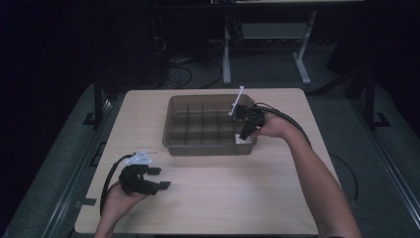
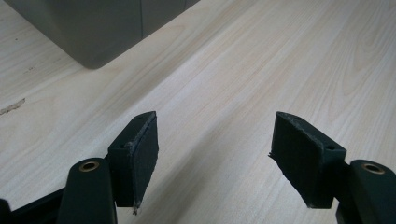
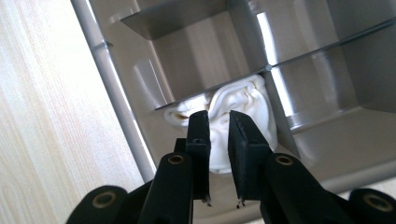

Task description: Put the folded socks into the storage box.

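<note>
Cloth: white, bunched, sitting in the near right corner cell of the bin, directly ahead of and below the right gripper. Folds are crowding against the cell's dividers and one lobe is spilling over the divider toward the next cell.

Right gripper: reaching down over the bin's near wall, jaws standing a narrow gap apart with cloth showing through the gap; whether the pads are pressing fabric cannot be told, though the slit between them is looking slack rather than pinched.

Left gripper: resting low over the table, jaws wide apart and empty, the bin's corner lying well ahead of it and to its left.

Handling note: the step in hand is reading as seating the cloth in its cell. Doing it well is likely meaning keeping the jaws vertical between the dividers, letting the fabric fall free before lifting, and withdrawing straight up so no fold is catching a pad. The overhanging lobe probably needs a nudge back in.
</note>
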`<move>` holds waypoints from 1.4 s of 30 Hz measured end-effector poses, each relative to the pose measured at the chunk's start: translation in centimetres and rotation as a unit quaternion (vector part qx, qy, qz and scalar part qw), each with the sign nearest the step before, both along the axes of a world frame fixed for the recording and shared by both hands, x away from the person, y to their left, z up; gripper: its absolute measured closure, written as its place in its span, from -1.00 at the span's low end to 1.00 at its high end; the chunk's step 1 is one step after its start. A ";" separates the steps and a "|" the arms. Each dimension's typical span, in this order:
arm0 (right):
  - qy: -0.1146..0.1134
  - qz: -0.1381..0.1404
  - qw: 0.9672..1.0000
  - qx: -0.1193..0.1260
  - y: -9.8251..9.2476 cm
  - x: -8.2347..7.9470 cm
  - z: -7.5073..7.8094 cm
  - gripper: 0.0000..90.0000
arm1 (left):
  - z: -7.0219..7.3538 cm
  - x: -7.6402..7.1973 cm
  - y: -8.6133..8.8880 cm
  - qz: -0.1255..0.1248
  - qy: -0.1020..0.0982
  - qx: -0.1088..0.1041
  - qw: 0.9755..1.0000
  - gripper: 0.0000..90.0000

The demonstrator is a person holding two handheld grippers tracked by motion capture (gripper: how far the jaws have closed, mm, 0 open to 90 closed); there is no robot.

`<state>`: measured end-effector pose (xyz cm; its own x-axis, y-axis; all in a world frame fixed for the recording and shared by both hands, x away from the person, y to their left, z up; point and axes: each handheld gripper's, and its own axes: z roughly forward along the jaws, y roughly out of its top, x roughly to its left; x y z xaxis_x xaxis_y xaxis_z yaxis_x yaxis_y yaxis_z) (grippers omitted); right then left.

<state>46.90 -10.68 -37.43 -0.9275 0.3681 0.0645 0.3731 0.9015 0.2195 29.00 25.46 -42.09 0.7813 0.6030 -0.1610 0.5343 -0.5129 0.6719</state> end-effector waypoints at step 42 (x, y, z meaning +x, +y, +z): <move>-0.026 -0.044 0.998 0.047 -4.5 -2.2 3.5 0.53 | 0.1 -0.4 0.1 0.000 -0.001 0.002 1.000 -0.31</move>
<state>44.69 -15.22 -33.95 -0.8948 0.4430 0.0560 0.4361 0.8399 0.3231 28.62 25.55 -41.98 0.7815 0.6037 -0.1573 0.5334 -0.5159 0.6703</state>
